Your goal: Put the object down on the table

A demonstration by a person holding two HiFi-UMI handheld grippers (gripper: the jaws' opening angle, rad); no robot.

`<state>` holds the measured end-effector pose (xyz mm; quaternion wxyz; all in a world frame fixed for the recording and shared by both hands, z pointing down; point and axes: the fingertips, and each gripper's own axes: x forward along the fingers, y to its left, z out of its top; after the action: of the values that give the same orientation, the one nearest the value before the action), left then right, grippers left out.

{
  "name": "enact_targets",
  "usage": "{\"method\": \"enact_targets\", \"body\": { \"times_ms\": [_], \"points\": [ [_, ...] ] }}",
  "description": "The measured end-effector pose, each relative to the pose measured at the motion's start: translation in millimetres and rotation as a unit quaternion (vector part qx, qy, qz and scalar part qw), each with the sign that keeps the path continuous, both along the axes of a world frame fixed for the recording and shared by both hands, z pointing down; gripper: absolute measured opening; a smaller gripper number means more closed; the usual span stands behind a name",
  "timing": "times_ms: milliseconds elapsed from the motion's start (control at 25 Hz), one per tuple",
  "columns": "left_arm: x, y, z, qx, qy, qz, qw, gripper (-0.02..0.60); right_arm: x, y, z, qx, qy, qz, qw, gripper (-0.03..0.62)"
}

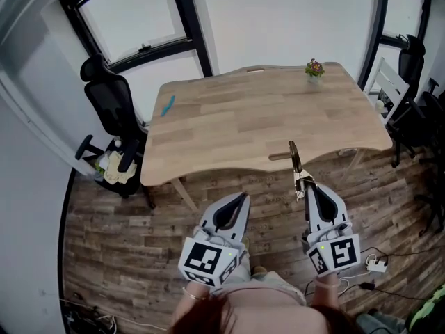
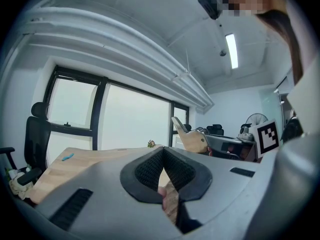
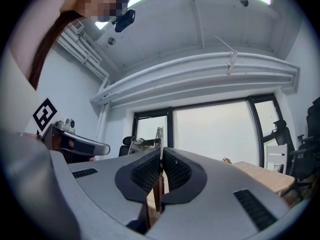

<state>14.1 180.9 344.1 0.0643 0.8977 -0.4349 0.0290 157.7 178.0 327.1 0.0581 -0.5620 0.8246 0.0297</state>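
The right gripper [image 1: 304, 186] is clamped tight on a thin wooden-handled utensil [image 1: 295, 160] that reaches ahead over the table [image 1: 229, 117] edge, seemingly ready to set down. The left gripper [image 1: 243, 197] is closed and empty.

Grey left claw [image 1: 241, 197] and right claw [image 1: 306, 185] bear black-and-white marker cubes [image 1: 208, 259].

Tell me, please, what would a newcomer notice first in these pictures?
The big wooden table fills the middle of the head view, with a small flower pot at its far right corner and a blue thing near its left edge. Before it, the right tongs are shut on a thin tool with a brown handle that points toward the table.
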Motion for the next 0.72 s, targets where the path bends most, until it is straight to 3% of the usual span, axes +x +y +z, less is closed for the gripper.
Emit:
{"method": "enact_targets", "body": {
  "times_ms": [720],
  "points": [
    [-43, -108, -4, 0.012, 0.013, 0.012, 0.9998, 0.002, -54, -107, -3, 0.007, 0.013, 0.001, 1.0, 0.002]
  ]
}}
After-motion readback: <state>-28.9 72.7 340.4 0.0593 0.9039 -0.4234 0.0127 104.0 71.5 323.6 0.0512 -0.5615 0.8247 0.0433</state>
